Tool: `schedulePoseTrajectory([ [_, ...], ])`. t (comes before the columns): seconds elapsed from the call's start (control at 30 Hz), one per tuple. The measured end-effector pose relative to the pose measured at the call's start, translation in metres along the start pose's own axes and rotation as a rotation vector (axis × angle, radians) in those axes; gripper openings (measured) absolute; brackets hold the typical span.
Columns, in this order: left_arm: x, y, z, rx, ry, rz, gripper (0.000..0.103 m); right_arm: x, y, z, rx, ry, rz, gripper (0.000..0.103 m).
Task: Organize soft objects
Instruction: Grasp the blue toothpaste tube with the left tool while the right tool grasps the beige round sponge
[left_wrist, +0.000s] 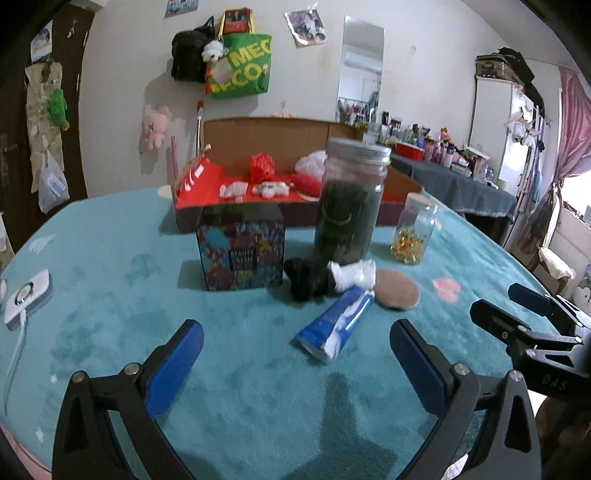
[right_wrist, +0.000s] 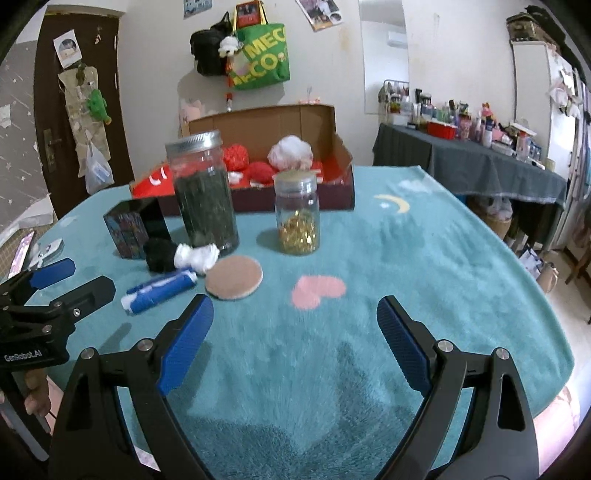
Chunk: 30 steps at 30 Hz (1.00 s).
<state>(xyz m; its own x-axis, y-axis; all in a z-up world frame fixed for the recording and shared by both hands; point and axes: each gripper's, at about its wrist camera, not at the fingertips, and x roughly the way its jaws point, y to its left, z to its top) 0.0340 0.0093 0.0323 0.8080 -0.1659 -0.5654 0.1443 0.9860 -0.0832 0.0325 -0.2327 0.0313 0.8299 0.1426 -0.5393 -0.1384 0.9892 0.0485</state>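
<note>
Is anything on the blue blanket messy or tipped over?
Yes. The blue tube lies on its side with its end crumpled. A black fluffy thing and a white one sit loose beside the tall jar, not in the box with the other soft things.

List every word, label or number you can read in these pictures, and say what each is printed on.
"MEC" over "CO", cut off by folds: green tote bag hanging on the wall.
"GenRobot.AI": side of the left gripper, seen from the right wrist.
"DAS": side of the right gripper, seen from the left wrist.
Too blurred to read: colourful box, blue tube, wall photos, white marks on the red cardboard box.
</note>
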Motion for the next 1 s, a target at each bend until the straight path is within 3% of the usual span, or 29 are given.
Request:
schedulePoseTrajectory([
  [0.53, 0.016, 0.002, -0.004, 0.005, 0.077, -0.013, 0.103, 0.02, -0.001, -0.006, 0.006, 0.076, 0.037, 0.091],
  [0.77, 0.026, 0.003, 0.008, 0.025, 0.121, -0.04, 0.102, 0.036, 0.001, 0.001, -0.004, 0.144, 0.105, 0.091],
  [1.0, 0.044, 0.003, 0.017, 0.072, 0.206, -0.091, 0.09, 0.06, -0.003, 0.022, -0.016, 0.224, 0.179, 0.091],
])
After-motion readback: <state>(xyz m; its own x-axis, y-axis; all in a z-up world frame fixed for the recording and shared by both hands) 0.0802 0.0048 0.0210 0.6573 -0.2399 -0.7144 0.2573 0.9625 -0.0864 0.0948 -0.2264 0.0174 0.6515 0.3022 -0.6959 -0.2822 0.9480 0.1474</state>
